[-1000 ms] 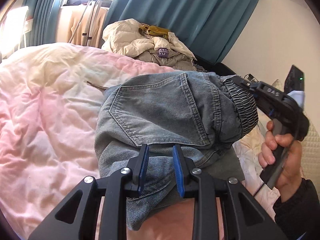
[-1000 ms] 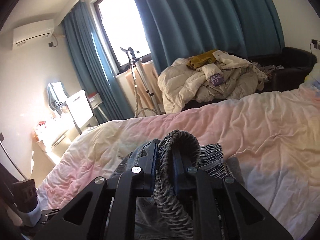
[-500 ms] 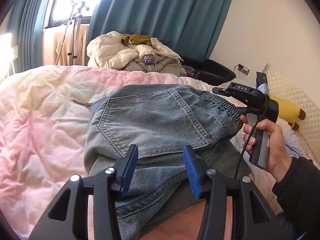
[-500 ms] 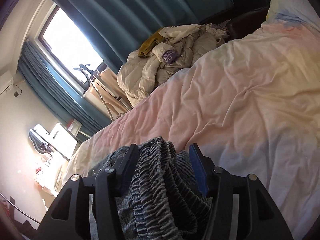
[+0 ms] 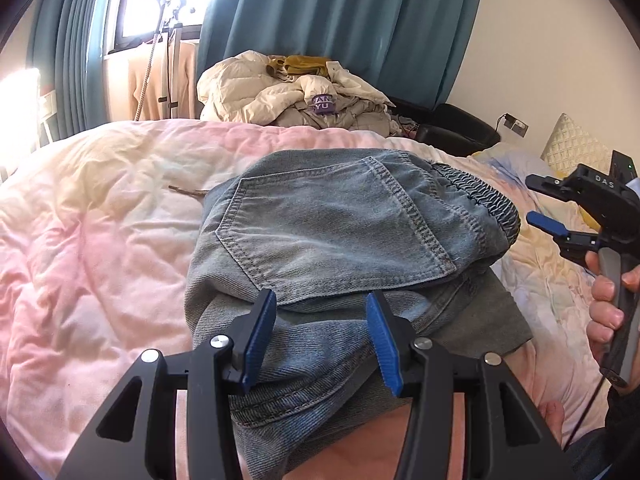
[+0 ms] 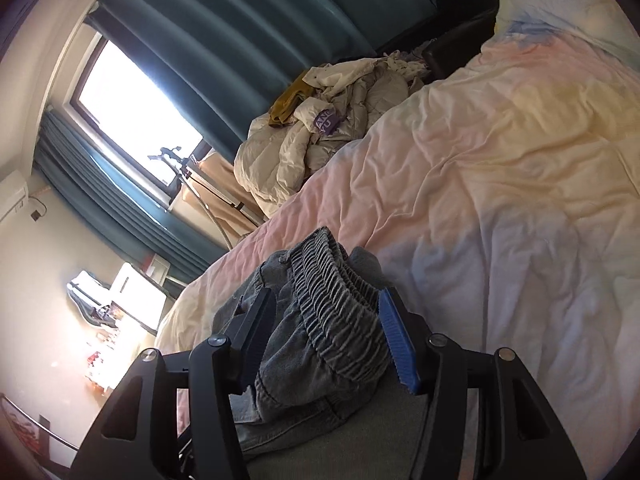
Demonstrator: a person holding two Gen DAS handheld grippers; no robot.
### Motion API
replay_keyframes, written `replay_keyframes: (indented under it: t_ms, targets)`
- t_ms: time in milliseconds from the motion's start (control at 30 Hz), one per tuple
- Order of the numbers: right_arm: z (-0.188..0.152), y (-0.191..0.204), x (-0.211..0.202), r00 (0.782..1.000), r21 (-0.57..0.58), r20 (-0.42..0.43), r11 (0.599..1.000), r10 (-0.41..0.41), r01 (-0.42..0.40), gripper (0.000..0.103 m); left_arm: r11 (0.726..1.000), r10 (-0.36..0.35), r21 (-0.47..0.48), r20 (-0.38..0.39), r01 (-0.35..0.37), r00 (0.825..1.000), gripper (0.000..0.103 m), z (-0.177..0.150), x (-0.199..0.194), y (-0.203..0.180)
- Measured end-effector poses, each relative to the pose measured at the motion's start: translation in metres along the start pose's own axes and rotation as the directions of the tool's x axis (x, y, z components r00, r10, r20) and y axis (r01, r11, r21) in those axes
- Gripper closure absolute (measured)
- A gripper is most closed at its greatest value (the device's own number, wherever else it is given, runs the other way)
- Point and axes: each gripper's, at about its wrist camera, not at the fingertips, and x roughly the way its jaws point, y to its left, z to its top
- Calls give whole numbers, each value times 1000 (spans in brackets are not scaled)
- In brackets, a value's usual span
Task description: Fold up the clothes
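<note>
A heap of cream quilted jackets with a mustard garment on top (image 5: 296, 92) is sitting in the upper middle of the left wrist frame, in front of teal pleated curtains (image 5: 340, 20), with a black leather seat (image 5: 456, 128) to its right. The folded pale blue denim jeans with an elastic waistband (image 5: 332, 240) are lying in the centre on the rumpled pink and cream duvet (image 5: 92, 248), back pocket facing up. The left gripper (image 5: 322, 336) is standing with its blue pads apart, one on either side of the lower denim fold, not pinching it. The right gripper (image 6: 326, 334) is likewise spread around the gathered waistband (fabric between the pads, not clamped). Only the left view is showing the hand (image 5: 608, 304) holding the right tool at the right edge; only the right view is showing the white air conditioner (image 6: 12, 196) at the left edge.
</note>
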Motion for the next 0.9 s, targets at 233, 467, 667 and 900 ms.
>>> replay_keyframes:
  t_ms: [233,467,667,900]
  targets:
    - [-36,-30,12,984,264,-125,960,126,-90,49,999,11,52,7,-11,1000,55,-10,-11,-7]
    - [-51,-19,40,982,230,-180,973,64,-21,49,993,31,112,-3,-31,1000,55,-15,-8,-13]
    - [-46,-28,60,984,220,-171,975,38,0,49,985,4,174,23,-8,1000,55,-17,-13,-19]
    - [-45,-3,66,991,66,-131,997,-28,37,47,945,-38,327,32,26,999,55,-22,-14,-41]
